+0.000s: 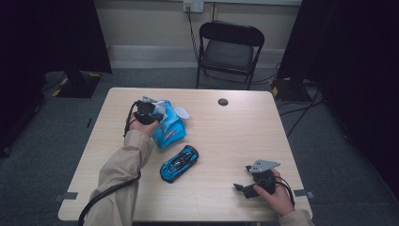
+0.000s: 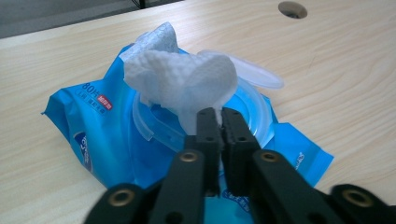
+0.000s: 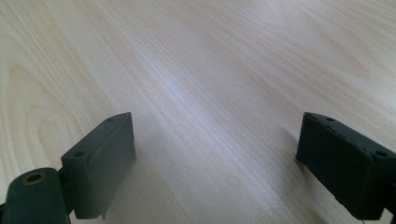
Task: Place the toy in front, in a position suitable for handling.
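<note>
**Ana:** Left gripper (image 2: 218, 114) first: what is it doing?

**Ben:** Its jaws are clenched on the white wet wipe (image 2: 180, 79), pinching the lower edge of the sheet where it comes out of the pack. From the left gripper view the two black jaws meet with only the thin wipe between them. In the high view the same gripper (image 1: 157, 114) sits right over the pack, with the person's sleeved left forearm (image 1: 123, 179) leading up to it.

**Ana:** And where is the wipe itself?

**Ben:** It stands up out of the round opening of the blue wet-wipe pack (image 2: 100, 135), bunched and crumpled above the jaws. The clear flip lid (image 2: 254, 74) is folded open behind the opening. The pack lies flat on the worktop (image 1: 226, 136).

**Ana:** Anything else near the pack?

**Ben:** A blue toy car (image 1: 179, 163) sits just beside the pack, on the side towards the person, not touching it. A round cable hole (image 1: 223, 101) is on the far side of the pack, well apart from it.

**Ana:** The right gripper?

**Ben:** Right gripper (image 1: 241, 189) is released, its jaws spread wide with bare wood between them in the right gripper view. It rests low over the worktop, well apart from the pack, beyond the toy car.
</note>
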`<state>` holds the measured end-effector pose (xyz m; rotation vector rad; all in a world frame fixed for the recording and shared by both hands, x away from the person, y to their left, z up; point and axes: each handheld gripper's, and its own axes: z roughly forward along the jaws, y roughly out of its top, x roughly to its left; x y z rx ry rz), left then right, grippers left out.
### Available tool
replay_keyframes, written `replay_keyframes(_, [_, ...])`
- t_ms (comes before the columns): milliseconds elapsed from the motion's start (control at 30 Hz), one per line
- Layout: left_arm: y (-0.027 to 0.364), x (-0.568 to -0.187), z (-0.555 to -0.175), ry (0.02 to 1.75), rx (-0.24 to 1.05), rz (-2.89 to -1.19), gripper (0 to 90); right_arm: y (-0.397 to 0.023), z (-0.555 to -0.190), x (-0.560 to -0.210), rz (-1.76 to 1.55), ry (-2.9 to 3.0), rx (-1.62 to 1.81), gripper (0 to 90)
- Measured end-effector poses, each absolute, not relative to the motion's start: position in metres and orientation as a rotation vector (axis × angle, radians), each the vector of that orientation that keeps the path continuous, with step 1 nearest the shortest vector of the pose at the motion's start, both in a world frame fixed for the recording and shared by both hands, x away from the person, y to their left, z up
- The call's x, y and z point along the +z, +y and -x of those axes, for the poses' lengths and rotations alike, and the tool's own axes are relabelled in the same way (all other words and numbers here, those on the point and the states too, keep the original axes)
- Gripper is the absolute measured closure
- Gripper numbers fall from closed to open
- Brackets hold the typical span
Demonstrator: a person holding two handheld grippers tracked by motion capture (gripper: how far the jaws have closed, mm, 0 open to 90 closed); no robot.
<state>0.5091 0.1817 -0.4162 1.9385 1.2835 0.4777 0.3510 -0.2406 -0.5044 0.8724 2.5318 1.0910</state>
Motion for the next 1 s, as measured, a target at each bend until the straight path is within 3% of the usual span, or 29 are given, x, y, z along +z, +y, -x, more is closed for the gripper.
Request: replay_keyframes(1000, [0.169,-0.372,-0.484,1.190,0.375,-1.970,90.0,-0.241,-0.351,-0.504,-0.873,2.532,1.091,10.5])
